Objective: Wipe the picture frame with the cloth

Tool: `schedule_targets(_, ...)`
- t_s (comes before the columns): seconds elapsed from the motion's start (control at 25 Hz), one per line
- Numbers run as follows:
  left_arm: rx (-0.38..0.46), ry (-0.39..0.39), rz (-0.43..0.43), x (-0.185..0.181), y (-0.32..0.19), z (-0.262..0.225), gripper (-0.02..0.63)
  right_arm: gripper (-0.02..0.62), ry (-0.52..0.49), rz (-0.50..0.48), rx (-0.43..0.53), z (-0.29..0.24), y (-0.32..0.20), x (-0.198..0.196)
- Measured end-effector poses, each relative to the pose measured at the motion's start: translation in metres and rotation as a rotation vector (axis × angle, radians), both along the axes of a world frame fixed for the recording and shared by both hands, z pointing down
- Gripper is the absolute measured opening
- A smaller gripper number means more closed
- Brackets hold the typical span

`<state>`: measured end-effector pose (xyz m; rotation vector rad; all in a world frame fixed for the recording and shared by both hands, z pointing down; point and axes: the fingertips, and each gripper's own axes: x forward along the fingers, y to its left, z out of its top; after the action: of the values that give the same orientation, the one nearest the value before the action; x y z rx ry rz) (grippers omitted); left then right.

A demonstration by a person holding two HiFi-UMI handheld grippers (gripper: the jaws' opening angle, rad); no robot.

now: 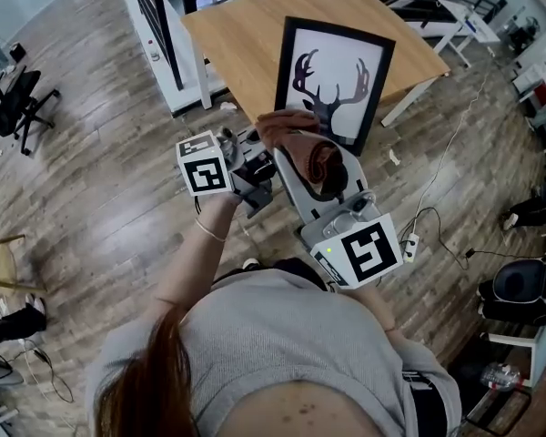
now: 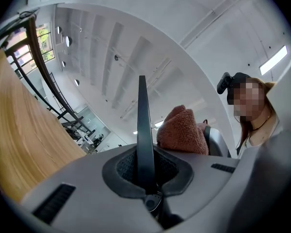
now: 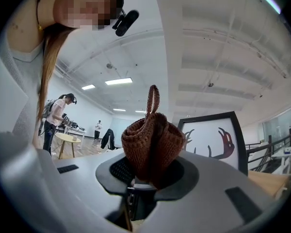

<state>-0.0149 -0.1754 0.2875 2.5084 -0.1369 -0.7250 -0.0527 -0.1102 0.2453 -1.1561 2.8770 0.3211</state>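
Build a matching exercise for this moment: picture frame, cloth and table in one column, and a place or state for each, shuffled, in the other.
Things:
1. picture frame
2. cloth
3. table

Places or states:
A. bunched between the jaws of the right gripper
B. light wood top, beyond the frame in the head view
C. thin edge clamped in the left gripper

Pairs: 1-C, 2-A, 3-B

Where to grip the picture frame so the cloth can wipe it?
Thin black border near the lower left corner, jaws edge-on from the left: the picture frame is flat and upright, and a rim pinch leaves its face free for the cloth.
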Motion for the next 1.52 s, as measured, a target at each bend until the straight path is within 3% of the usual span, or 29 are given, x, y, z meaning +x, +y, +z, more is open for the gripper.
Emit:
schedule_targets(0.12, -0.026, 0.02, -0.025, -0.004, -0.007, 0.004, 0.018, 0.097, 0.016, -0.029, -0.025, 0.011, 0.004, -0.001)
schedule_targets(0.28, -0.064, 0.088, -0.043, -0.002, -0.007, 0.004, 0.018, 0.097, -0.033, -0.069, -0.099, 0.029, 0.017, 0.019)
schedule_targets(0.52, -0.037, 0.057, -0.058, -0.004, -0.008, 0.005, 0.018, 0.097, -0.072, -0.073, -0.155, 0.044, 0.017, 0.025)
schedule_targets(0.72, -0.034, 0.072, -0.054, -0.004, -0.008, 0.003, 0.018, 0.097, 0.017, -0.088, -0.231, 0.071, 0.019, 0.024)
schedule_targets(0.84, -0.013, 0.017, -0.069, -0.005, -0.009, 0.008, 0.018, 0.097, -0.025, -0.123, -0.235, 0.065, 0.021, 0.026)
schedule_targets(0.92, -0.018, 0.024, -0.066, -0.005, -0.008, 0.007, 0.018, 0.097, -0.053, -0.138, -0.226, 0.052, 0.022, 0.031)
schedule_targets(1.08, -0.019, 0.037, -0.068, -0.005, -0.006, 0.004, 0.018, 0.097, -0.142, -0.134, -0.115, -0.003, 0.017, 0.049)
schedule_targets(1.2, -0.016, 0.032, -0.074, -0.006, -0.007, 0.005, 0.018, 0.097, -0.203, -0.076, 0.073, -0.062, 0.002, 0.057)
schedule_targets(1.4, -0.019, 0.04, -0.045, -0.001, -0.004, 0.006, 0.018, 0.097, -0.125, 0.122, 0.361, -0.123, -0.027, 0.061)
schedule_targets(1.52, -0.003, 0.04, -0.035, -0.001, -0.002, 0.003, 0.02, 0.097, -0.034, 0.227, 0.458, -0.137, -0.053, 0.052)
